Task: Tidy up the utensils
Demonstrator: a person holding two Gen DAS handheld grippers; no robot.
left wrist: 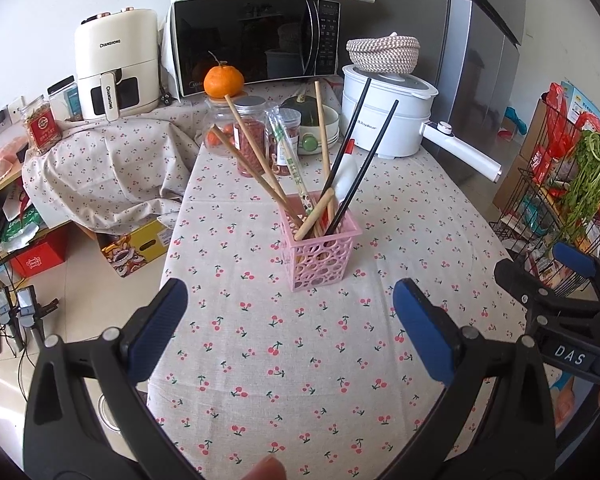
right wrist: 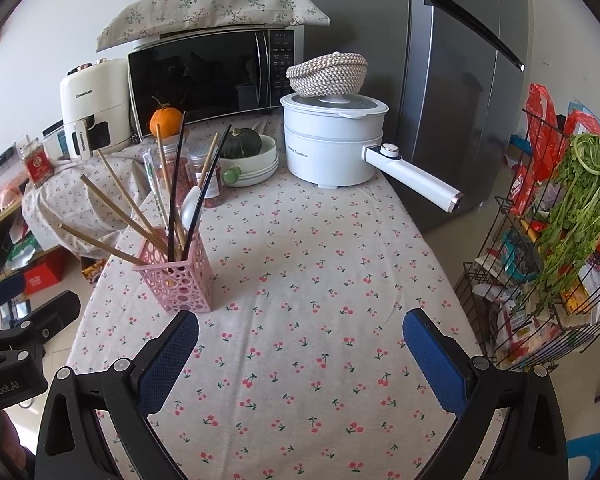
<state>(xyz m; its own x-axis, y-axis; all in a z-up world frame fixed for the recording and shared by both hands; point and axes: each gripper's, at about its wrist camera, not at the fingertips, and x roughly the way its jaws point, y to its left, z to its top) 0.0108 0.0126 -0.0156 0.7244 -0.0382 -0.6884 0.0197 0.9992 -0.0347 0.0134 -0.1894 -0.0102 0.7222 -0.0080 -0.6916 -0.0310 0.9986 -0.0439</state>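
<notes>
Your left gripper: fingers spread wide, nothing btwn them, touching nothing. It hovers over the cherry-print tabletop, near side of the pink holder. A fingertip of yours shows at the bottom edge of the left wrist view.

Pink holder stands upright on the tabletop, ahead of your left gripper and slightly right of centre. Contents: wooden chopsticks leaning left, a wrapped pair, black chopsticks leaning right, and a white spoon. All sit inside the holder; no utensils loose on the cloth.

Your right gripper: fingers also spread wide, empty, clear of the cloth. Holder sits ahead-left of it, just beyond the left finger, not touching.

Behind, w/ no contact: jars, white electric pot, microwave.
</notes>
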